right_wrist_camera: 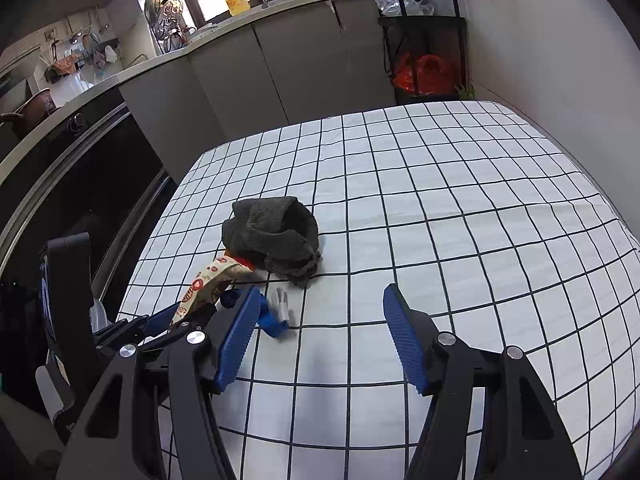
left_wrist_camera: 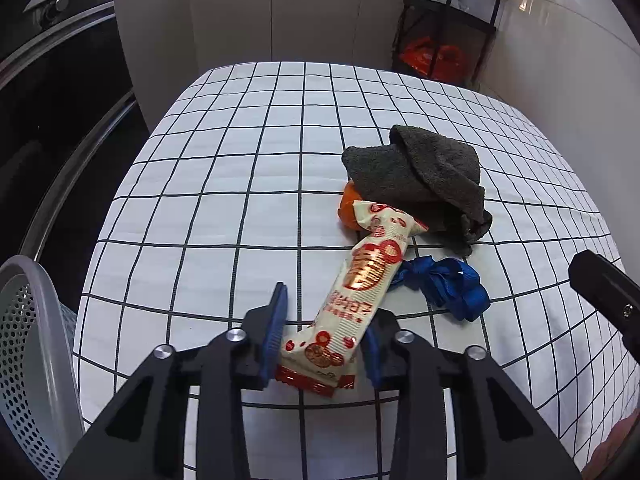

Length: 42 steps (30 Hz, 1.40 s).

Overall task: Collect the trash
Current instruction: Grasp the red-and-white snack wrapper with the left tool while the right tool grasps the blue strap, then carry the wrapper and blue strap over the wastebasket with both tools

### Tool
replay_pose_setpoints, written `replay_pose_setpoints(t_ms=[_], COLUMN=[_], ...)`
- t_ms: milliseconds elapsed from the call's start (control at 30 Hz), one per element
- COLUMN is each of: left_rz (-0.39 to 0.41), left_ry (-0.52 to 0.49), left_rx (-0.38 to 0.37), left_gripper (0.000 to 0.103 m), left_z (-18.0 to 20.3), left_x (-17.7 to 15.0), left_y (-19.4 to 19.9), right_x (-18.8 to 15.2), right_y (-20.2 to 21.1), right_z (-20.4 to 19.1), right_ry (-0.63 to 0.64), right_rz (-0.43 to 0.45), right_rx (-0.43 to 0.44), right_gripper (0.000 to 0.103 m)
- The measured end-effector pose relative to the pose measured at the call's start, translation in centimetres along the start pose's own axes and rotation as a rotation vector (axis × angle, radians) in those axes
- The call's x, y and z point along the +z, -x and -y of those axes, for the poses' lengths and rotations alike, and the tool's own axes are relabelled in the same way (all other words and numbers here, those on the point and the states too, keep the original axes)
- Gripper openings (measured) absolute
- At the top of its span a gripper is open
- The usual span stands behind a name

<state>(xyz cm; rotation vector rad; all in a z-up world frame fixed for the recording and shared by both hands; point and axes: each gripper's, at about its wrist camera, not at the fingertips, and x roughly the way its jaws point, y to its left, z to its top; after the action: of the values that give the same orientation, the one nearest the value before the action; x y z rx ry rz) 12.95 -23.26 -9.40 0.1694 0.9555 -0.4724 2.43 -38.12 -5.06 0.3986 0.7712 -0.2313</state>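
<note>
snack wrapper pinched in left claw

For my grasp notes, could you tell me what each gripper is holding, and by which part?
The left gripper grips the snack wrapper across its near end, by the red seal. The right gripper holds nothing; its jaws stand open.

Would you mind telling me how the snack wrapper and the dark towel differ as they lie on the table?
The snack wrapper is long, flat and cream with red print; the dark towel is a bunched grey heap. The left gripper has closed on the wrapper's near end; nothing grips the towel. Both rest on the checked tablecloth.
</note>
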Motion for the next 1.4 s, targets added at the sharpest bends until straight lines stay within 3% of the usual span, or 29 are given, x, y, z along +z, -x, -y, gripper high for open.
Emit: replay_pose_setpoints(t_ms=[100, 500, 867, 967, 1067, 1100, 1200, 1400], left_rz=[0.011, 0.106, 0.118, 0.118, 0.123, 0.124, 0.133, 0.161], left_ry=[0.011, 0.043, 0.099, 0.107, 0.118, 0.123, 0.135, 0.152], left_rx=[0.003, 0.1, 0.118, 0.117, 0.119, 0.118, 0.116, 0.116], left_gripper=[0.018, 0.018, 0.018, 0.018, 0.018, 0.018, 0.018, 0.018], left_z=[-0.8, -7.0, -10.5, -10.9, -11.3, -11.3, -11.6, -12.3], left_x=[0.0, -1.7, -3.0, -3.3, -3.6, -3.6, -3.8, -4.8], left_y=[0.9, 7.3, 8.9, 9.1, 9.5, 9.7, 10.2, 12.3], right_x=[-0.3, -1.3, -1.8, -1.9, -1.7, -1.7, -1.7, -1.6], right_y=[-0.6, -4.5, -8.2, -8.5, -8.5, -8.5, -8.0, -5.0], right_z=[-0.8, -4.7, -5.7, -6.0, -6.1, -6.0, -5.9, -6.6], right_ry=[0.032, 0.158, 0.217, 0.229, 0.236, 0.238, 0.231, 0.213], right_rz=[-0.016, -0.092, -0.153, -0.147, -0.145, -0.143, -0.132, -0.06], right_rx=[0.009, -0.008, -0.088, -0.103, -0.105, -0.107, -0.091, -0.049], right_gripper=[0.062, 0.062, 0.062, 0.051, 0.031, 0.02, 0.013, 0.012])
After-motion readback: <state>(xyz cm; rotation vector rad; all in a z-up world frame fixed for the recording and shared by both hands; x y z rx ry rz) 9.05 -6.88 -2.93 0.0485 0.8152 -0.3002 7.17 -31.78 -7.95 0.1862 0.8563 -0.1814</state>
